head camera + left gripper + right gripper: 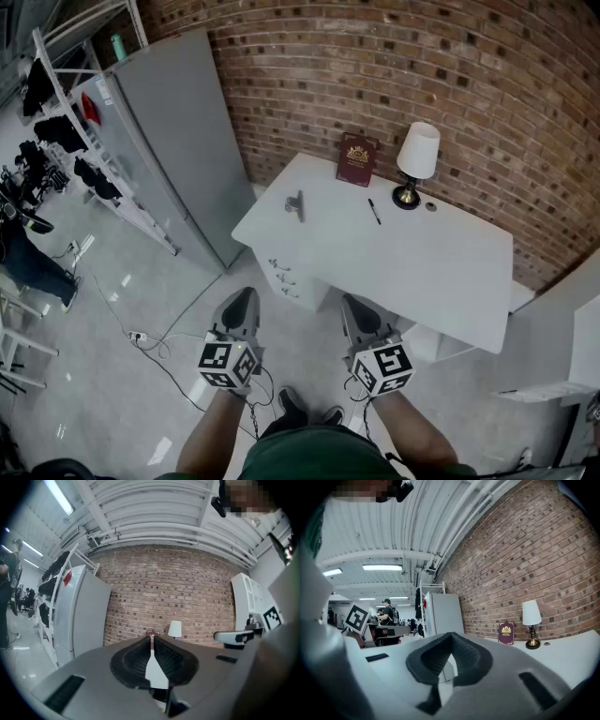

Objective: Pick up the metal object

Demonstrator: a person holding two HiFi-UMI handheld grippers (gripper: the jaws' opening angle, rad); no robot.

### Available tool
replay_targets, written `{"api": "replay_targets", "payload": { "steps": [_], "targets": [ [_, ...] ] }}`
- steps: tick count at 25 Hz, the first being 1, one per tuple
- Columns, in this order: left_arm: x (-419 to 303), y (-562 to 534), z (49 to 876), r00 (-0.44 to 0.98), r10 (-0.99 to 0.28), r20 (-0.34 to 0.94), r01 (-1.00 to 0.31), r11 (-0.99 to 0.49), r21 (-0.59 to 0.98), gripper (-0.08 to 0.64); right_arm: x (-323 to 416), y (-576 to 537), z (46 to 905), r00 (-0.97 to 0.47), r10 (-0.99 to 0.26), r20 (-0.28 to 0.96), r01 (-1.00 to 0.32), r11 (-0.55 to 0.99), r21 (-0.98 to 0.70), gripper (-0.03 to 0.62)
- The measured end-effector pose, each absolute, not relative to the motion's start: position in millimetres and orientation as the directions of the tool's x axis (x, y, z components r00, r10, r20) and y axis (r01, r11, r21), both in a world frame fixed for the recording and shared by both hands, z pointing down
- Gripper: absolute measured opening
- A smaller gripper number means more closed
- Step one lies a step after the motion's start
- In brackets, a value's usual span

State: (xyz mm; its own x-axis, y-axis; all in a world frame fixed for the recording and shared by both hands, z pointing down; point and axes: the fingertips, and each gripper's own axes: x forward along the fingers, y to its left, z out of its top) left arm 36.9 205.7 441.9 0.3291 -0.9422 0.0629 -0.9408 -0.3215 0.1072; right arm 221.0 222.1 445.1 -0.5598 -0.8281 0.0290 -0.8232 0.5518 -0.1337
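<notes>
The metal object (296,203), a small grey piece, lies near the left corner of the white table (441,272). Both grippers hang level over the floor, short of the table's front edge. My left gripper (242,300) points toward the table's left corner, its jaws together with nothing between them (151,639). My right gripper (354,306) is beside it, also shut and empty (451,637). Neither gripper view shows the metal object.
On the table stand a dark red book (357,159), a white-shaded lamp (417,159), a pen (374,211) and a small round item (430,206). A grey cabinet (178,131) stands left of the table, a brick wall behind. A cable (141,336) crosses the floor.
</notes>
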Motion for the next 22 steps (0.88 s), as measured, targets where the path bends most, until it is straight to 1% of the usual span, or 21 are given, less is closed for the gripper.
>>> {"api": "replay_targets", "payload": {
  "steps": [7,12,16,22],
  "targets": [
    [18.0,204.2,425.8,0.277,-0.960,0.034,-0.958,-0.273,0.088,0.021,230.1,217.6,447.2,-0.546,-0.838,0.015,-0.827,0.536,-0.168,0.002],
    [-9.4,197.6,425.6,0.232,-0.972,0.026,-0.970,-0.229,0.085,0.022,230.5,206.3,465.0,-0.519,-0.853,0.056,-0.844,0.501,-0.194,0.003],
    [-32.5,178.4,425.8,0.207,-0.978,0.011,-0.973,-0.205,0.105,0.022,225.5,190.3,464.2,-0.498,-0.865,0.066,-0.861,0.483,-0.161,0.003],
    [-69.2,136.7,424.7,0.214,-0.977,-0.025,-0.969,-0.215,0.118,0.023,202.3,153.3,458.0,-0.458,-0.886,0.077,-0.888,0.451,-0.093,0.003]
  ]
}}
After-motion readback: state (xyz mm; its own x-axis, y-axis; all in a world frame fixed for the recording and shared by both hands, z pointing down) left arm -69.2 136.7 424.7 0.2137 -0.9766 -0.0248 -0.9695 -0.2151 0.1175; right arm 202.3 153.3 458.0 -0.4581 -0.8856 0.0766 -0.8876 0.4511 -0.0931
